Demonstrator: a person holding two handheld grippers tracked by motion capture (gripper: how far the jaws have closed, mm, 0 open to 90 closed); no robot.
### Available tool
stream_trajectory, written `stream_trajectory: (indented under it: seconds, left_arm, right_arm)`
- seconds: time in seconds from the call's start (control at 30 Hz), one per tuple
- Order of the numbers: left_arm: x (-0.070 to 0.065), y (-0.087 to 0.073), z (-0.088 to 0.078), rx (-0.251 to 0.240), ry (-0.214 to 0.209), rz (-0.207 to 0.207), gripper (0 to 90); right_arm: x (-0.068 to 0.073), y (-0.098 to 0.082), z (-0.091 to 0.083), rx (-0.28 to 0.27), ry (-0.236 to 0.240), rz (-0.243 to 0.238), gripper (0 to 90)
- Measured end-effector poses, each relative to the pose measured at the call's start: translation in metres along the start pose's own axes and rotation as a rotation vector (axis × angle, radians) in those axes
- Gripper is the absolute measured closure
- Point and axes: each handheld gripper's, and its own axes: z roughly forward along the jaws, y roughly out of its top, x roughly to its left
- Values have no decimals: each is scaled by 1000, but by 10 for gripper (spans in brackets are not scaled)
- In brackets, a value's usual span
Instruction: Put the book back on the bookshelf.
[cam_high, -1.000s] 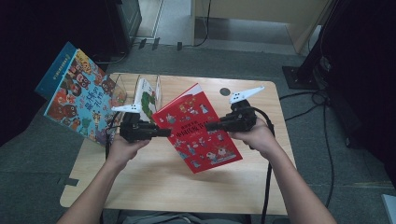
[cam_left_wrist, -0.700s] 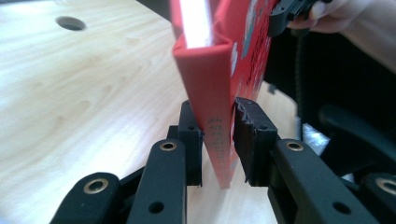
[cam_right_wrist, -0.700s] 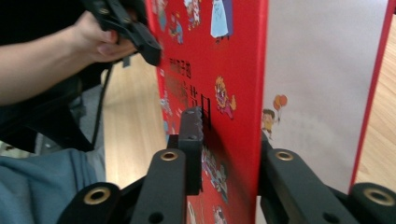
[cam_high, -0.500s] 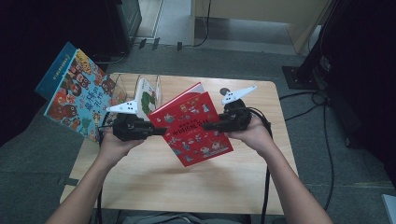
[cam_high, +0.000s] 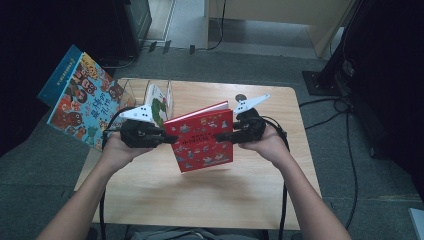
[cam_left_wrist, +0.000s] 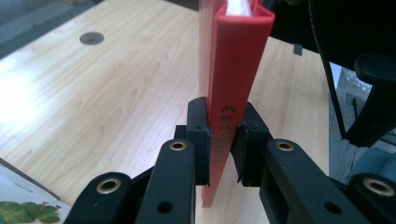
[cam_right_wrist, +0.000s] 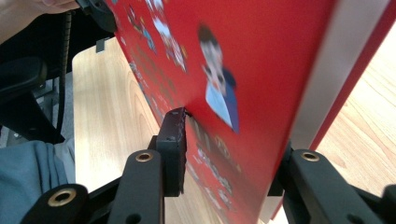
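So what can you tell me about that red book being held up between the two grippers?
The red book is a thin hardcover with cartoon figures and lettering on its front, closed and held tilted above the wooden table. The left gripper clamps its spine edge; the right gripper's jaws straddle the opposite edge and have just been opening.
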Motion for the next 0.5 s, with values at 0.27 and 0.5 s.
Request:
stream_trajectory:
  seconds: [0.27,0.5]
  left_arm:
    - [5,2,4,69,-18,-29,786]
    - [10,6,3,131,-39,-55,773]
  right_arm:
    - [-1,-5,7,14,-6,-13,615]
    - [-2,-6,11,-12,7,-4,611]
